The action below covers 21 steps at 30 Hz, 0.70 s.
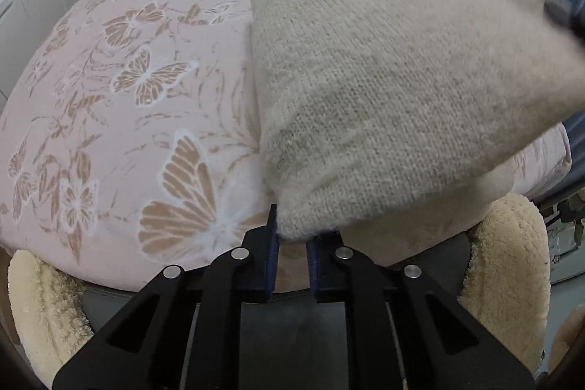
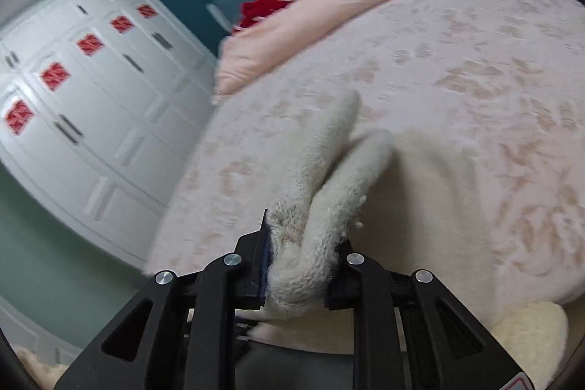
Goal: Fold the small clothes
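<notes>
Left wrist view: pink butterfly-print bedspread (image 1: 120,105) beneath a beige fuzzy knit garment (image 1: 384,90), lifted clear. Left gripper (image 1: 292,236) pinches its lower corner; right gripper (image 2: 303,265) clamps a bunched edge. Advise keeping both corners level and taut before laying flat.

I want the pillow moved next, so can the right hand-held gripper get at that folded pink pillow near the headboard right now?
Probably not yet: the right hand-held gripper is shut on the fuzzy cream knit garment. The folded pink pillow lies across open bedspread, nothing between.
</notes>
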Motion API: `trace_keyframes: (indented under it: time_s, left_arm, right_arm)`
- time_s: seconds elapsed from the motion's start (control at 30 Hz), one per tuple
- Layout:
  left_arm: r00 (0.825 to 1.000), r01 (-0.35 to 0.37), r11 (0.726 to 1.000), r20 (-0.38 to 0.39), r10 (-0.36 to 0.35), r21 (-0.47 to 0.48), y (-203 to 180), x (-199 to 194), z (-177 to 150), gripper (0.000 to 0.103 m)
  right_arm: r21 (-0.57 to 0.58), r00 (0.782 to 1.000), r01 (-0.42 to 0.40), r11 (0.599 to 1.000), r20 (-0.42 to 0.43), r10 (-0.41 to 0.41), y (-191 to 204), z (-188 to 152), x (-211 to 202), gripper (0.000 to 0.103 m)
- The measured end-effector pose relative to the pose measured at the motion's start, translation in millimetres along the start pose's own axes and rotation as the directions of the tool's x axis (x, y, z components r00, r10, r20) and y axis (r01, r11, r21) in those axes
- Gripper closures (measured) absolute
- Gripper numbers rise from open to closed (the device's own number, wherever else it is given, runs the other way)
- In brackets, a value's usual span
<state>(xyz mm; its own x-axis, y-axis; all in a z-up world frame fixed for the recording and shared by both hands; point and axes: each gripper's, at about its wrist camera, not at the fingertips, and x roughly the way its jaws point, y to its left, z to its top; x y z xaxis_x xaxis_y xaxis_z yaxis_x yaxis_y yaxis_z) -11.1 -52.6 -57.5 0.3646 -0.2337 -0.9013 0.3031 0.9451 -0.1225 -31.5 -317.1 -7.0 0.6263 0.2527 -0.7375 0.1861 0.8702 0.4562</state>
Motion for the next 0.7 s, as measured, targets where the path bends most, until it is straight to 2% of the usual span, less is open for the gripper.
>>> trace_keyframes:
  time_s: [0.03, 0.07, 0.13, 0.17, 0.23, 0.33, 0.4, 0.5, 0.57, 0.63, 0.7]
  left_arm:
    - [1.0, 0.007, 1.0, -0.016, -0.006, 0.001, -3.2, 4.6, -1.2, 0.092]
    - [1.0, 0.014, 1.0, -0.024, -0.014, 0.005, -5.0, 8.5, -2.0, 0.092]
    - [0.999, 0.009, 1.0, -0.036, -0.008, 0.024, -11.0, 11.7, -4.7, 0.092]
    - [0.999, 0.002, 0.999, -0.036, -0.001, 0.033, -13.4, 11.2, -5.7, 0.092]
    - [0.999, -0.003, 0.999, -0.034, 0.004, 0.035, -13.1, 10.8, -5.6, 0.092]
    - [0.999, 0.001, 1.0, -0.035, 0.0, 0.023, -11.2, 8.8, -4.2, 0.091]
    - [1.0, 0.0, 1.0, -0.027, 0.001, 0.027, -11.3, 4.5, -4.5, 0.089]
    - [1.0, 0.0, 0.999, -0.006, 0.001, 0.038, -11.5, -2.8, -5.3, 0.089]
    - [1.0, 0.001, 0.999, 0.014, -0.002, 0.047, -12.2, -10.7, -6.1, 0.089]
    - [0.999, 0.007, 0.999, 0.04, -0.009, 0.05, -13.3, -19.9, -5.5, 0.089]
    - [0.998, 0.015, 0.999, 0.056, -0.017, 0.04, -13.8, -28.1, -3.2, 0.088]
  right_arm:
    - [0.048, 0.996, 0.065, 0.997, -0.066, -0.061, -26.7, -12.9, 18.9, 0.084]
    - [0.117, 0.99, 0.082, 0.99, -0.12, -0.068, -50.9, -25.9, 32.7, 0.084]
    - [0.237, 0.994, -0.003, 0.971, -0.102, 0.028, -70.6, -39.9, 36.0, 0.084]
    - [0.248, 0.995, -0.008, 0.969, -0.096, 0.032, -69.4, -39.2, 35.7, 0.084]
    - [0.208, 0.995, 0.014, 0.978, -0.101, 0.007, -59.9, -34.1, 37.5, 0.083]
    - [0.166, 0.994, 0.03, 0.986, -0.108, -0.012, -49.1, -24.4, 34.9, 0.075]
    - [0.137, 0.998, 0.042, 0.99, -0.06, -0.034, -46.3, -17.9, 19.6, 0.066]
    - [0.054, 0.992, 0.115, 0.992, 0.05, -0.118, -37.0, -6.4, -6.1, 0.05]
    - [0.024, 0.989, 0.122, 0.992, 0.078, -0.124, -29.7, 5.4, -11.3, 0.043]
    - [0.012, 0.994, 0.093, 0.996, 0.064, -0.094, -26.8, 18.8, -4.3, 0.04]
    - [-0.019, 0.997, 0.075, 0.997, -0.011, -0.075, -22.5, 28.9, 22.2, 0.026]
